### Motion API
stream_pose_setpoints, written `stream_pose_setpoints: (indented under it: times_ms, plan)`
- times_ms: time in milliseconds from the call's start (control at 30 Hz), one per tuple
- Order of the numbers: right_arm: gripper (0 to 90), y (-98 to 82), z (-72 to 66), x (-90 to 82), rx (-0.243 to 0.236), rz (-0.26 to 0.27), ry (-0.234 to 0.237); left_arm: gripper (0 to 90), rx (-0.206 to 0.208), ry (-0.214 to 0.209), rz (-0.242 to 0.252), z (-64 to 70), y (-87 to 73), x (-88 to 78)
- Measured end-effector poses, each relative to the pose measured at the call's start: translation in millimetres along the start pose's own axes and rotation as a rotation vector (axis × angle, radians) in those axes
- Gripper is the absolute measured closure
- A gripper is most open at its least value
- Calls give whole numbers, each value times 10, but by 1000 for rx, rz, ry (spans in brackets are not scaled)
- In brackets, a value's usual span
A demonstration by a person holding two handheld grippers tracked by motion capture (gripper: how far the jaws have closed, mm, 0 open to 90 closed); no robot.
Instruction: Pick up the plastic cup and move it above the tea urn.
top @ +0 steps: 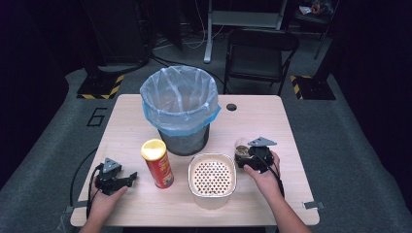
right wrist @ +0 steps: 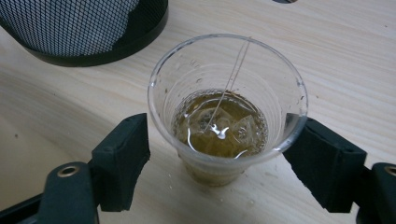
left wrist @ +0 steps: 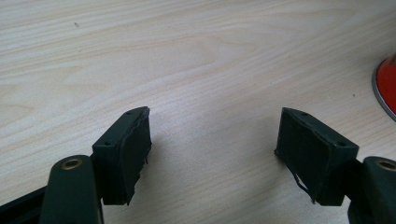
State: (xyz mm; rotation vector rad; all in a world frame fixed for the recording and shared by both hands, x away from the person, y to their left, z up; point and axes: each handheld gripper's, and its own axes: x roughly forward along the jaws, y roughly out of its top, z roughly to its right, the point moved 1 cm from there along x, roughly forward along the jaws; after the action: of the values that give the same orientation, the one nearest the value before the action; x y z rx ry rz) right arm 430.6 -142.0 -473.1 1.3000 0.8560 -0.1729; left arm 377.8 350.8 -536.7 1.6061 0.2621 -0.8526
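A clear plastic cup with brownish liquid and ice stands upright on the wooden table. My right gripper is open, one jaw on each side of the cup and low by its base; the left pad stands apart from the cup wall. In the high view the cup sits right of the white container, with the right gripper around it. My left gripper rests at the table's front left, jaws apart over bare wood, nothing between them.
A black mesh bin with a clear and blue liner stands mid-table; its base is just beyond the cup. A red chips can with a yellow lid stands right of the left gripper. A white container with a perforated insert sits front centre.
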Motion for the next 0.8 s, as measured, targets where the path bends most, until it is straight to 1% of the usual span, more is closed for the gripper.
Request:
stream_pose_setpoints:
  times_ms: [67,100,133,167,200,233,300,333,367,433,467,567,667,800]
  plan:
    - [221,18,-15,51,-6,10,-2,258,0,0,0,-1,0,0]
    - [219,23,-10,72,-23,11,5,258,3,-2,-5,-4,2,-4]
    - [219,27,-21,100,-10,6,10,258,1,-1,-4,-3,2,-4]
    - [218,35,-24,129,-7,10,11,258,3,-3,-7,-4,3,-6]
    - [214,37,-28,147,-5,12,12,258,1,0,1,-3,1,0]
    - [215,41,-20,166,-23,12,14,258,3,-1,-1,-4,1,-1]
    - [215,45,-28,201,-7,13,23,258,-1,-2,-2,-2,0,-1]
    - [222,46,-21,224,-10,12,25,258,-2,-3,-2,-2,0,-2]
    - [232,46,-26,248,2,13,18,258,-1,-3,-2,-3,0,-1]
    - [240,47,-23,279,3,17,15,257,-2,-5,-4,-1,1,-2]
    - [254,44,-13,287,-17,17,21,257,-4,-6,-6,0,0,-3]
    - [278,47,3,305,-36,35,26,257,-4,-6,-6,0,0,-3]
    - [288,45,18,304,-21,44,34,258,-4,-6,-7,0,0,-3]
    - [290,40,21,299,-25,57,38,258,-4,-7,-7,0,1,-2]
